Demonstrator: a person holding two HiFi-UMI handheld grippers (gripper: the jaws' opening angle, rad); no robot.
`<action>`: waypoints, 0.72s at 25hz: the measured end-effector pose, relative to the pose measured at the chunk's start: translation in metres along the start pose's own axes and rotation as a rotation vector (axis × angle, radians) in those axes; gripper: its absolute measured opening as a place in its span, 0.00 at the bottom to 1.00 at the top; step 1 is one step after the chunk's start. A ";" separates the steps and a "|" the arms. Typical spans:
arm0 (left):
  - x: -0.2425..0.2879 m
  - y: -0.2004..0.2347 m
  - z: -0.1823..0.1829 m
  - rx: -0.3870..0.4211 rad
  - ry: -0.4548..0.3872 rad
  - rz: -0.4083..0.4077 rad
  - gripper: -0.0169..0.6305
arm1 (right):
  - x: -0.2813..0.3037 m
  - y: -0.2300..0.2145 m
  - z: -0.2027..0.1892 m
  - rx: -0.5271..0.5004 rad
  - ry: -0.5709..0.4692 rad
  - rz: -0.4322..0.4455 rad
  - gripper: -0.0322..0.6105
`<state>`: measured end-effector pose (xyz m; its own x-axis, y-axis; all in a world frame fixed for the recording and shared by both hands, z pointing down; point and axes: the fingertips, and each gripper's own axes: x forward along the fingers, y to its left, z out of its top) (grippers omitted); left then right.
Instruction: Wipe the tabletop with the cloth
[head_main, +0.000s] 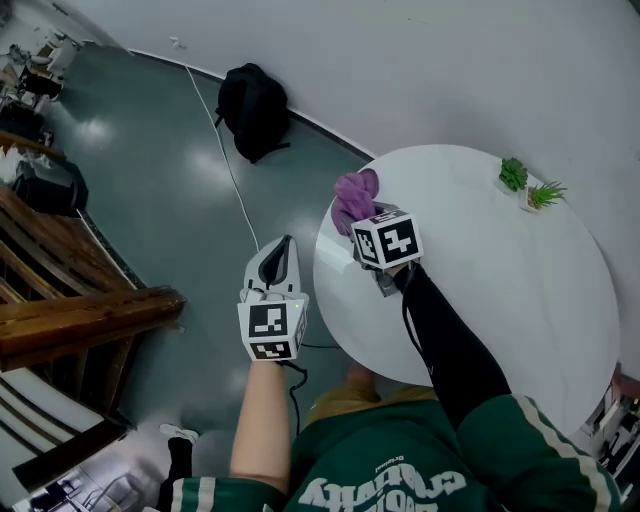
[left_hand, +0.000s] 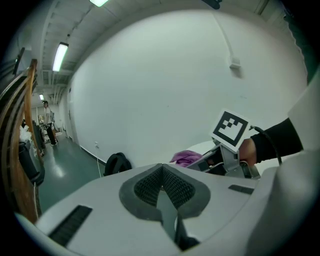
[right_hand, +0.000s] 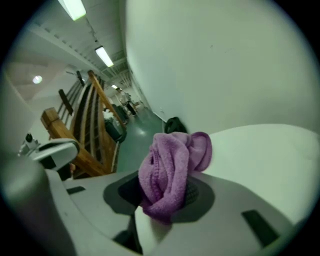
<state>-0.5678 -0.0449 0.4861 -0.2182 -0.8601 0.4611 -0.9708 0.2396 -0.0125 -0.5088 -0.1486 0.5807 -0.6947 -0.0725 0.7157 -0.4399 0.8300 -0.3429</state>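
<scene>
Purple cloth gripped in right claw at table edge — left claw clenched empty, off-table.

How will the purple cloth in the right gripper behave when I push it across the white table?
Probably floppy: the cloth bunches in soft folds between the jaws of the right gripper. Likely light, since its folds stand up unsupported. Its fuzzy pile should drag, not slip, on the smooth table.
</scene>
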 end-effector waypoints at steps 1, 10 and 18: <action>-0.003 -0.003 -0.003 0.002 0.004 -0.007 0.03 | 0.004 0.012 0.001 -0.016 0.005 0.059 0.27; 0.004 -0.070 0.006 0.038 -0.022 -0.127 0.03 | -0.073 -0.005 -0.012 -0.055 -0.118 0.004 0.28; 0.016 -0.230 0.022 0.107 -0.039 -0.439 0.03 | -0.223 -0.103 -0.085 0.055 -0.193 -0.300 0.28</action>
<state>-0.3506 -0.1237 0.4764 0.2153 -0.8866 0.4093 -0.9765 -0.1983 0.0841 -0.2608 -0.1710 0.5080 -0.6226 -0.4153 0.6633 -0.6664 0.7257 -0.1711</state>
